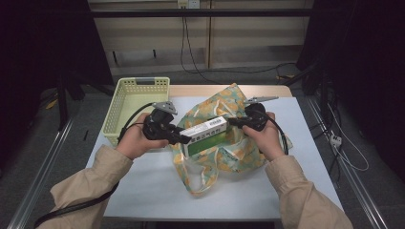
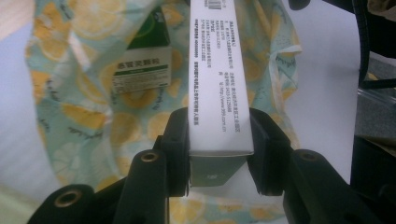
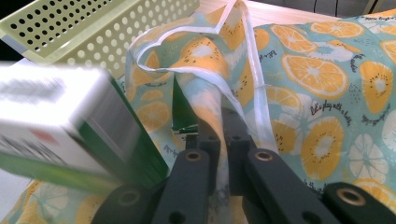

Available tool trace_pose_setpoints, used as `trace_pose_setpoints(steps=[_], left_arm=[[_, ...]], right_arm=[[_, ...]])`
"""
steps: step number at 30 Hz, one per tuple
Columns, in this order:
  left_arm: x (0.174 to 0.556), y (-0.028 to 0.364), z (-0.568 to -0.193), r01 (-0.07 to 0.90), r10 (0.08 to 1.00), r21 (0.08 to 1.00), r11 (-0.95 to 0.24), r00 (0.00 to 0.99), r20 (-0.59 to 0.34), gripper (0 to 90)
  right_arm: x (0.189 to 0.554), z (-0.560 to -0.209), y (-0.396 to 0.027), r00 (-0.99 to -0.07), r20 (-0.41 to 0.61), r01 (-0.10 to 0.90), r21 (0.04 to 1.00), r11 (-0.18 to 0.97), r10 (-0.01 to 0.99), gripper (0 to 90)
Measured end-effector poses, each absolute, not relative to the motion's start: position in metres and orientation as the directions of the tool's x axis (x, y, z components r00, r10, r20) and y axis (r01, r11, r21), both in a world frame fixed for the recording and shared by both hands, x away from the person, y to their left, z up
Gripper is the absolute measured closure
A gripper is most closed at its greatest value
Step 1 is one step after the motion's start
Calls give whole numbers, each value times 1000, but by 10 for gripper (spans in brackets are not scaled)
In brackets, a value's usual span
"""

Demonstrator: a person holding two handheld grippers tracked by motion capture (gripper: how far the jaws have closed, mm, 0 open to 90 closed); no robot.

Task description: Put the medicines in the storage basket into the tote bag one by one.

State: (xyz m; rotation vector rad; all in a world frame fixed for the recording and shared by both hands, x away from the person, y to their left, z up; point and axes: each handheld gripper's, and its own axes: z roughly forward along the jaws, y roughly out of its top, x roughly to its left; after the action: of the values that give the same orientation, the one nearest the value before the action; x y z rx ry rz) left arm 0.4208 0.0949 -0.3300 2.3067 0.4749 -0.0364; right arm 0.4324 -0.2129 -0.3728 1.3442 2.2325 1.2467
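Note:
A white and green carton (image 1: 206, 133) hangs over the mouth of a lemon-print cloth bag (image 1: 224, 155) in the middle of the table. My left gripper (image 1: 184, 138) is shut on the carton's near end; in the left gripper view the carton (image 2: 219, 84) sits squeezed between both pads (image 2: 176, 140). A second green and white carton (image 2: 142, 70) lies inside the bag (image 2: 79, 116). My right gripper (image 1: 234, 121) is shut on the bag's rim, and the right gripper view has the cloth (image 3: 219, 100) pinched between its closed jaws (image 3: 222, 126), with the held carton (image 3: 60, 135) blurred at the left.
A pale yellow perforated basket (image 1: 129, 102) stands at the table's back left, beside the bag; it is also in the right gripper view (image 3: 93, 28). The white tabletop (image 1: 157, 186) lies bare in front of the bag. Cables hang beyond the far edge.

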Motion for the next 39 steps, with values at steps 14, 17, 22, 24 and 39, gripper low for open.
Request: trace_pose_setpoints(steps=[14, 17, 22, 24, 39], left_arm=[[420, 56, -359, 345, 317, 668, -659, 933, -170, 632], [422, 52, -361, 349, 298, 680, -645, 934, -197, 632], [421, 45, -364, 343, 309, 673, -655, 935, -175, 632], [421, 43, -366, 344, 299, 681, -646, 935, -189, 632], [435, 26, -372, 397, 402, 701, -593, 900, -170, 632]], right_arm=[[429, -363, -214, -547, 198, 585, 785, 202, 814, 892], [429, -363, -216, -545, 197, 585, 785, 202, 815, 891], [428, -363, -217, -542, 197, 587, 785, 200, 817, 891], [428, -363, -217, -543, 196, 586, 785, 201, 817, 891], [425, -356, -217, -548, 190, 574, 794, 200, 815, 891]])
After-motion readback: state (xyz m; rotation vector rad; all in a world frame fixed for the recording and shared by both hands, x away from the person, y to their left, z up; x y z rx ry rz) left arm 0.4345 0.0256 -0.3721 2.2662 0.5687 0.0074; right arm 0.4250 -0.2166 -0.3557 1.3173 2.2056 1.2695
